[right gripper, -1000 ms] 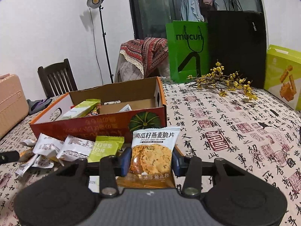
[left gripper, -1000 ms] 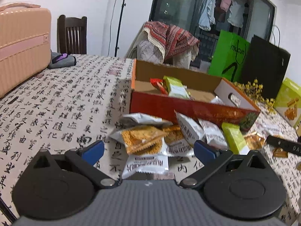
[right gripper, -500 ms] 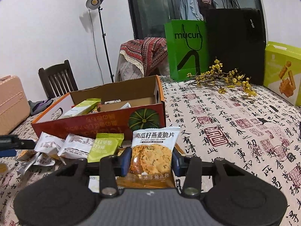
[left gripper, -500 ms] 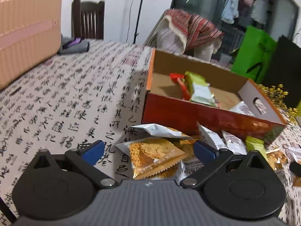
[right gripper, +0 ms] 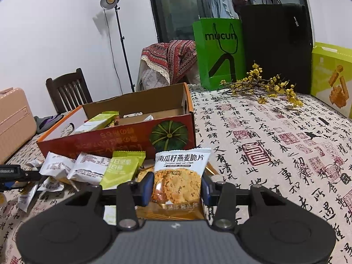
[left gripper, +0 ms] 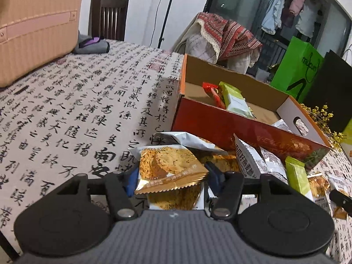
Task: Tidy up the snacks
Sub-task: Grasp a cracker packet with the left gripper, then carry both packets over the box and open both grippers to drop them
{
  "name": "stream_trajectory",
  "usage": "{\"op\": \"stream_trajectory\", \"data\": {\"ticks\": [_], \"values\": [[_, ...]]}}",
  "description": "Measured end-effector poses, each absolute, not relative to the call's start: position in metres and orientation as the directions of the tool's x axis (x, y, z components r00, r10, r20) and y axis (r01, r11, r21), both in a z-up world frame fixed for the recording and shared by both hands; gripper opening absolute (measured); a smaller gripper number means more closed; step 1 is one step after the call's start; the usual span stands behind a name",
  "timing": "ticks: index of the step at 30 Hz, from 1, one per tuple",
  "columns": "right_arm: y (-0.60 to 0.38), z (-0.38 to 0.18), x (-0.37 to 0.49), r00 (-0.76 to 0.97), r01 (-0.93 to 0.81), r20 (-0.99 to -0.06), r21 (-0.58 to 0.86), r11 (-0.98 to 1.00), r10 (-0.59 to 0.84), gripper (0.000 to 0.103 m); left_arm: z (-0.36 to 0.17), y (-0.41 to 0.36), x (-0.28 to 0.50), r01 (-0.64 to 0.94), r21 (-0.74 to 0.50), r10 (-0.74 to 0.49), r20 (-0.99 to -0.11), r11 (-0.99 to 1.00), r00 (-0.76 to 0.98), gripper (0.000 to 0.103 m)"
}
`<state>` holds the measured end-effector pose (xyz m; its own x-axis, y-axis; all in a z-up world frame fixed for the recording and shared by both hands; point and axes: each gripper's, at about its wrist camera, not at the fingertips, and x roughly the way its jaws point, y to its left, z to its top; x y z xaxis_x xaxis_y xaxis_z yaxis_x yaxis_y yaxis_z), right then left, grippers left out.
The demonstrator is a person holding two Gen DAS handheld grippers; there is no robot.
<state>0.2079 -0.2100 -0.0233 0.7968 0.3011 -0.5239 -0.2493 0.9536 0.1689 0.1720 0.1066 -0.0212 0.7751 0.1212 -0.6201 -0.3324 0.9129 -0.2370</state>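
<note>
An open orange cardboard box [left gripper: 231,129] [right gripper: 123,138] holds a few snack packs. A pile of loose snack packs [left gripper: 259,165] [right gripper: 88,169] lies in front of it. My left gripper [left gripper: 172,179] is shut on a gold oat-crisp pack [left gripper: 169,167] at the left end of the pile. My right gripper [right gripper: 175,190] is shut on another oat-crisp pack [right gripper: 178,180], held upright before the box's near right corner. The left gripper's tip [right gripper: 11,173] shows at the right wrist view's left edge.
A pink suitcase [left gripper: 33,28] and a grey pouch [left gripper: 92,46] sit at the table's far left. A green bag [right gripper: 220,50], a black bag [right gripper: 277,46], yellow flowers [right gripper: 264,85] and a lime box [right gripper: 332,77] stand at the back right. Chairs stand behind.
My left gripper moved forward to the pile and closed its fingers on the gold oat-crisp pack. My right gripper stayed almost still, holding its pack.
</note>
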Motion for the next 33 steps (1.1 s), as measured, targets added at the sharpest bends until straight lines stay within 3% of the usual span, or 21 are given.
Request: {"op": "stream_trajectory", "data": {"ticks": [9,12,14,20,21,23,25,33], "values": [[-0.209,-0.021,0.202,0.796,-0.257,-0.523,0.165,0.952,0.305,0.042,-0.020,0.108,0.150,-0.288,-0.233,0.092,-0.607,0.929,0.789,0.062],[-0.208,-0.021,0.200,0.795,-0.258,-0.524,0.165,0.952,0.306,0.043,-0.027,0.107,0.149,-0.303,-0.208,0.103,-0.645,0.930,0.758,0.068],[-0.208,-0.020,0.199,0.795,-0.259,-0.522,0.165,0.952,0.308,0.043,-0.028,0.109,0.149,-0.316,-0.209,0.109,-0.653,0.925,0.750,0.080],[-0.208,-0.020,0.198,0.797,-0.260,-0.520,0.165,0.952,0.307,0.043,-0.022,0.111,0.160,-0.330,-0.188,0.142,-0.635,0.925,0.759,0.081],[-0.208,-0.020,0.198,0.797,-0.259,-0.521,0.165,0.952,0.307,0.043,-0.023,0.111,0.165,-0.342,-0.173,0.155,-0.647,0.924,0.747,0.080],[-0.209,-0.020,0.197,0.798,-0.256,-0.521,0.165,0.952,0.305,0.043,-0.028,0.113,0.170,-0.355,-0.168,0.159,-0.668,0.920,0.727,0.058],[-0.211,-0.020,0.198,0.799,-0.252,-0.520,0.166,0.953,0.302,0.043,-0.029,0.114,0.168,-0.359,-0.175,0.161,-0.661,0.917,0.733,0.053],[-0.211,-0.020,0.198,0.800,-0.262,-0.510,0.175,0.949,0.315,0.043,-0.013,0.120,0.141,-0.330,-0.219,0.146,-0.586,0.918,0.797,0.051]]}}
